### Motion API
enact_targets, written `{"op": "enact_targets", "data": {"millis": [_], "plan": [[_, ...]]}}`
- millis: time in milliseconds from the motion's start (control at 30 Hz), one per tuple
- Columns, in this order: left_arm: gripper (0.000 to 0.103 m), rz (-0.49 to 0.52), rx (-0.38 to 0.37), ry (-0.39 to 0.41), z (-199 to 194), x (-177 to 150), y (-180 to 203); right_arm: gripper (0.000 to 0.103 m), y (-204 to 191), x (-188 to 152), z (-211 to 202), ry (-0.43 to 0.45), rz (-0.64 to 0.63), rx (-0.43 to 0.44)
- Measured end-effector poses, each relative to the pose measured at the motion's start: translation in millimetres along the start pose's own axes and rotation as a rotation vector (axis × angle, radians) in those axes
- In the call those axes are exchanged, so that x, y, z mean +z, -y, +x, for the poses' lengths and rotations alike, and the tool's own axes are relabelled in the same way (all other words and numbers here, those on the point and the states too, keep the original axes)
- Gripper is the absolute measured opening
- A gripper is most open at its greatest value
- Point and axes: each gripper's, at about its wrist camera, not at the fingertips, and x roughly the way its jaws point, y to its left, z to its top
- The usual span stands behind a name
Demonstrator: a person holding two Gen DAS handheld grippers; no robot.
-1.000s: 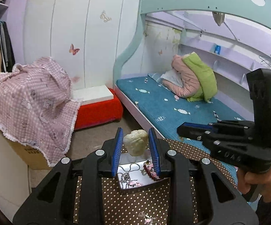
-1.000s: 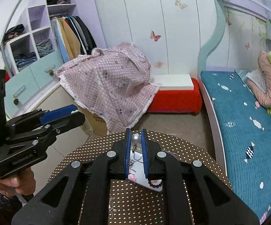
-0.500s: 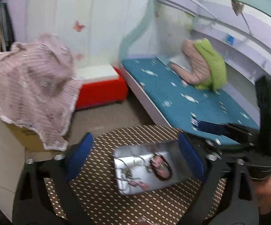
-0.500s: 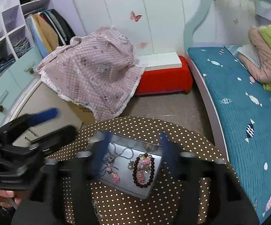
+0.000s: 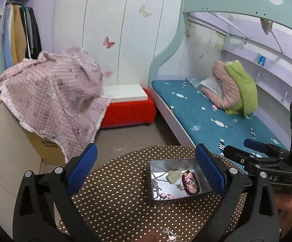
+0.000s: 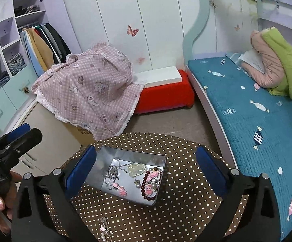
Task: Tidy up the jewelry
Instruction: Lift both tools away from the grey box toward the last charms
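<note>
A silver metal tin (image 5: 204,181) (image 6: 97,169) sits on the round brown polka-dot table (image 5: 121,201) (image 6: 182,211). In it lie a pale jade pendant (image 5: 174,175) (image 6: 137,169), silver chains (image 6: 111,174), a dark red bead bracelet (image 5: 190,182) (image 6: 149,185) and pink charms. My left gripper (image 5: 146,169) is open and empty above the table, left of the tin. My right gripper (image 6: 146,167) is open and empty above the tin. A pearl and pink piece (image 6: 105,228) (image 5: 172,236) lies on the table near the front edge.
A teal bed (image 6: 253,109) with a pink and green bundle stands to the right. A red stool (image 6: 164,94) and a box under a pink checked cloth (image 6: 89,88) stand beyond the table. A wardrobe with shelves is at the left.
Both grippers opened. The left let go of the pale pendant and the right let go of a pearl piece; both now lie in the tin. Both grippers drew back from the tin.
</note>
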Motion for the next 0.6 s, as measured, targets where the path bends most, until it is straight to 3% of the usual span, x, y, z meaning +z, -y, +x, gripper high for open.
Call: {"op": "enact_targets", "data": {"millis": [600], "plan": [[0.098,0.03,0.053,0.174,-112,-18,8,0.095,-39,-19,-80,0.142,-0.057,-0.03]]}}
